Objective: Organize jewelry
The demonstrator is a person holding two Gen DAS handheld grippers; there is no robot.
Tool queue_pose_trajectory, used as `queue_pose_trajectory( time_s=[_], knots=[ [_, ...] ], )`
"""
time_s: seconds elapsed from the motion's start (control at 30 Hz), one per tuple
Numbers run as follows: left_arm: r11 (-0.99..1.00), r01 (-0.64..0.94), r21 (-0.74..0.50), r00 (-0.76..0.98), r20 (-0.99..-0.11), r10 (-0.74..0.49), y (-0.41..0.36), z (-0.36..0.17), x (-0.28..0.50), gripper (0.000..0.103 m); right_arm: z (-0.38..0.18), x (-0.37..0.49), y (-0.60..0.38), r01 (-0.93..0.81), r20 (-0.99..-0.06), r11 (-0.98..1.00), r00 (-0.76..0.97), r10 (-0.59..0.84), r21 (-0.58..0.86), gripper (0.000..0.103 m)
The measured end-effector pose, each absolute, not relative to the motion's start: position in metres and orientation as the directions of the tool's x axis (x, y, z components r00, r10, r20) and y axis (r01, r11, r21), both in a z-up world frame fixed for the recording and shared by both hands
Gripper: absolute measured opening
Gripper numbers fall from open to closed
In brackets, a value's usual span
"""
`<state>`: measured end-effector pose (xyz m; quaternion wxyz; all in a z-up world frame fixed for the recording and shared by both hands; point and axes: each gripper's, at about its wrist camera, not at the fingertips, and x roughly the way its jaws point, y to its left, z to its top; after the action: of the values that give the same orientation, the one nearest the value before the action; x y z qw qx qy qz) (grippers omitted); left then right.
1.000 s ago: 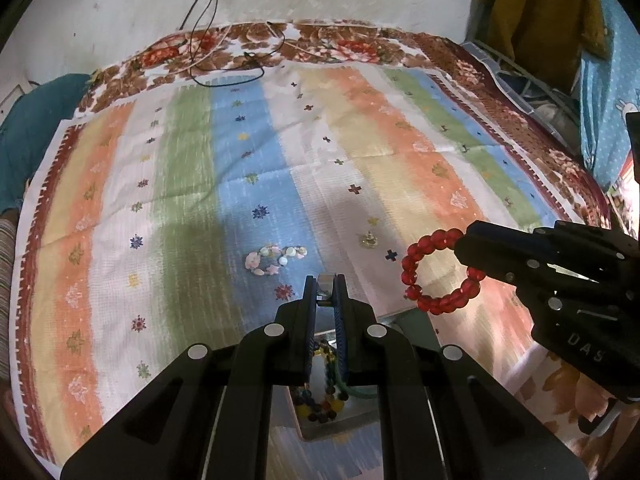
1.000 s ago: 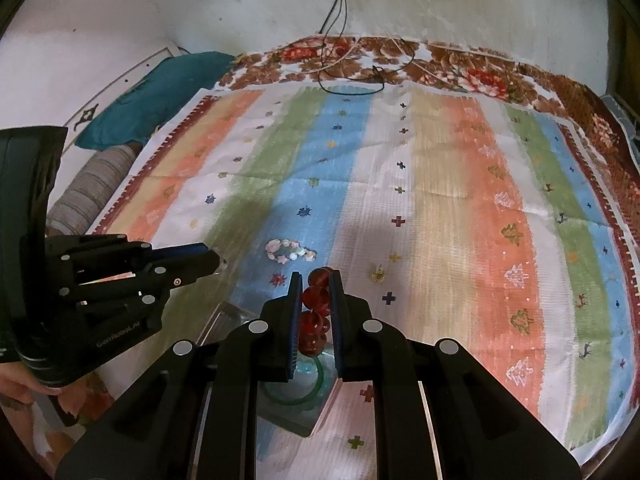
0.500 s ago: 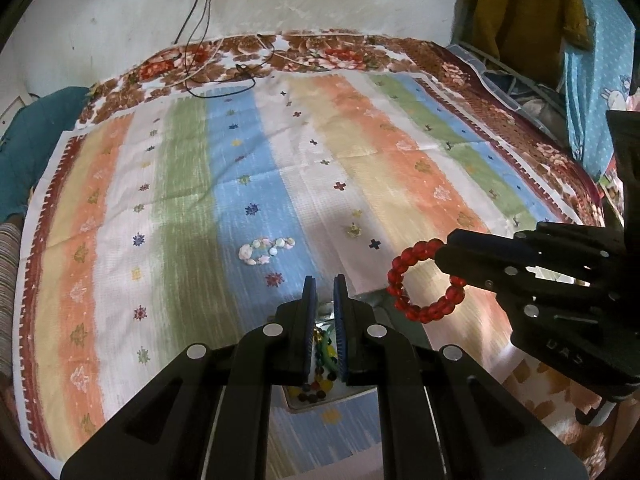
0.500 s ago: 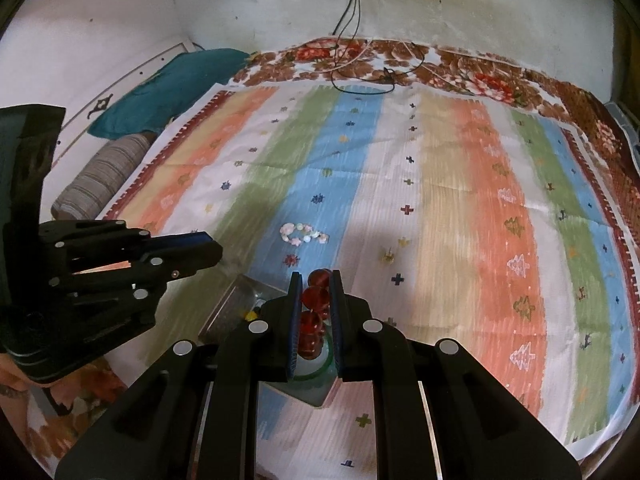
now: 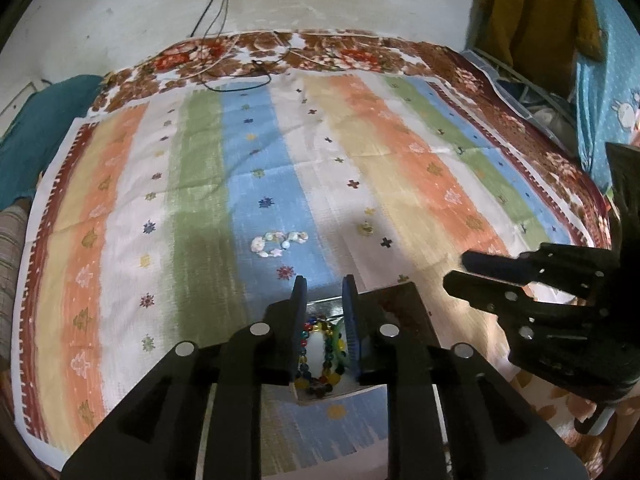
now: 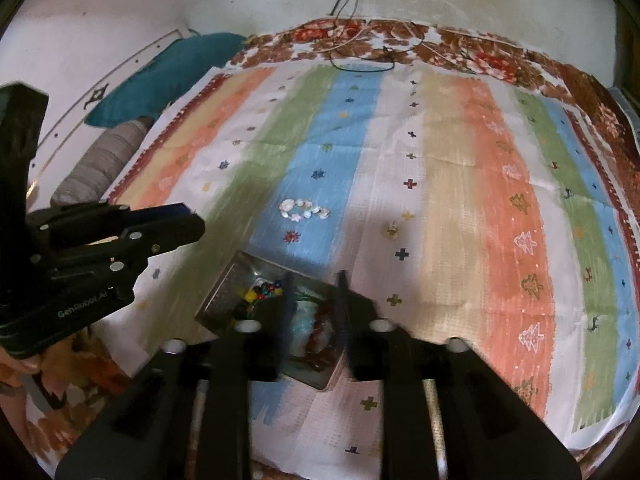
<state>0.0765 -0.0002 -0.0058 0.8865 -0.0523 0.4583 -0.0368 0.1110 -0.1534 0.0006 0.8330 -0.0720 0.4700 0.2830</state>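
Right tool (image 6: 313, 280) spread above red bracelet (image 6: 318, 334) in tray (image 6: 224, 292); left tool (image 5: 324, 284) spread

A tray (image 6: 224, 292) sits low in the frame on the cloth (image 6: 460, 200), holding two bracelets (image 6: 316, 332); a shell bracelet (image 6: 304, 210) lies above it, mid-frame.
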Motion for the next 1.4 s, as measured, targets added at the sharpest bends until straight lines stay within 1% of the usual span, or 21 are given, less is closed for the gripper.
queue_pose_trajectory(
  time_s=[0.07, 0.2, 0.27, 0.33, 0.47, 0.6, 0.7, 0.97, 1.0, 1.1, 1.3, 1.4],
  knots=[
    [0.992, 0.011, -0.127, 0.576, -0.810, -0.110, 0.002, -0.006, 0.077, 0.018, 0.001, 0.112, -0.155, -0.532, -0.824, 0.834, 0.402, 0.399, 0.144, 0.034],
    [0.992, 0.006, -0.125, 0.575, -0.811, -0.106, 0.003, -0.006, 0.079, 0.028, -0.002, 0.116, -0.156, -0.521, -0.830, 0.842, 0.402, 0.388, 0.141, 0.034],
    [0.992, -0.001, -0.122, 0.574, -0.813, -0.100, 0.005, -0.007, 0.080, 0.033, -0.003, 0.119, -0.158, -0.514, -0.833, 0.847, 0.403, 0.378, 0.136, 0.037],
    [0.993, -0.014, -0.120, 0.572, -0.815, -0.090, 0.009, -0.007, 0.082, 0.043, -0.005, 0.122, -0.159, -0.505, -0.836, 0.853, 0.403, 0.372, 0.136, 0.040],
    [0.990, -0.063, -0.128, 0.563, -0.823, -0.070, 0.021, -0.011, 0.088, 0.048, -0.007, 0.127, -0.161, -0.491, -0.844, 0.863, 0.406, 0.351, 0.122, 0.045],
    [0.985, -0.107, -0.139, 0.555, -0.830, -0.057, 0.030, -0.015, 0.091, 0.058, -0.009, 0.131, -0.161, -0.489, -0.846, 0.865, 0.410, 0.341, 0.111, 0.050],
    [0.981, -0.135, -0.141, 0.550, -0.834, -0.044, 0.037, -0.017, 0.095, 0.063, -0.010, 0.133, -0.159, -0.491, -0.847, 0.867, 0.419, 0.326, 0.091, 0.053],
    [0.982, -0.160, -0.104, 0.535, -0.845, -0.002, 0.039, -0.025, 0.105, 0.068, -0.011, 0.140, -0.155, -0.493, -0.847, 0.867, 0.431, 0.311, 0.068, 0.060],
    [0.982, -0.161, -0.102, 0.534, -0.845, -0.001, 0.039, -0.026, 0.107, 0.070, -0.011, 0.140, -0.155, -0.492, -0.847, 0.868, 0.432, 0.310, 0.066, 0.061],
    [0.982, -0.167, -0.085, 0.534, -0.845, 0.018, 0.039, -0.028, 0.112, 0.073, -0.012, 0.143, -0.154, -0.492, -0.847, 0.868, 0.433, 0.308, 0.064, 0.067],
    [0.985, -0.164, -0.053, 0.514, -0.857, 0.039, 0.040, -0.040, 0.127, 0.077, -0.017, 0.156, -0.151, -0.485, -0.858, 0.872, 0.420, 0.294, 0.062, 0.071],
    [0.980, -0.185, -0.074, 0.508, -0.861, 0.031, 0.047, -0.043, 0.130, 0.079, -0.020, 0.161, -0.148, -0.483, -0.863, 0.874, 0.417, 0.286, 0.056, 0.074]
  ],
)
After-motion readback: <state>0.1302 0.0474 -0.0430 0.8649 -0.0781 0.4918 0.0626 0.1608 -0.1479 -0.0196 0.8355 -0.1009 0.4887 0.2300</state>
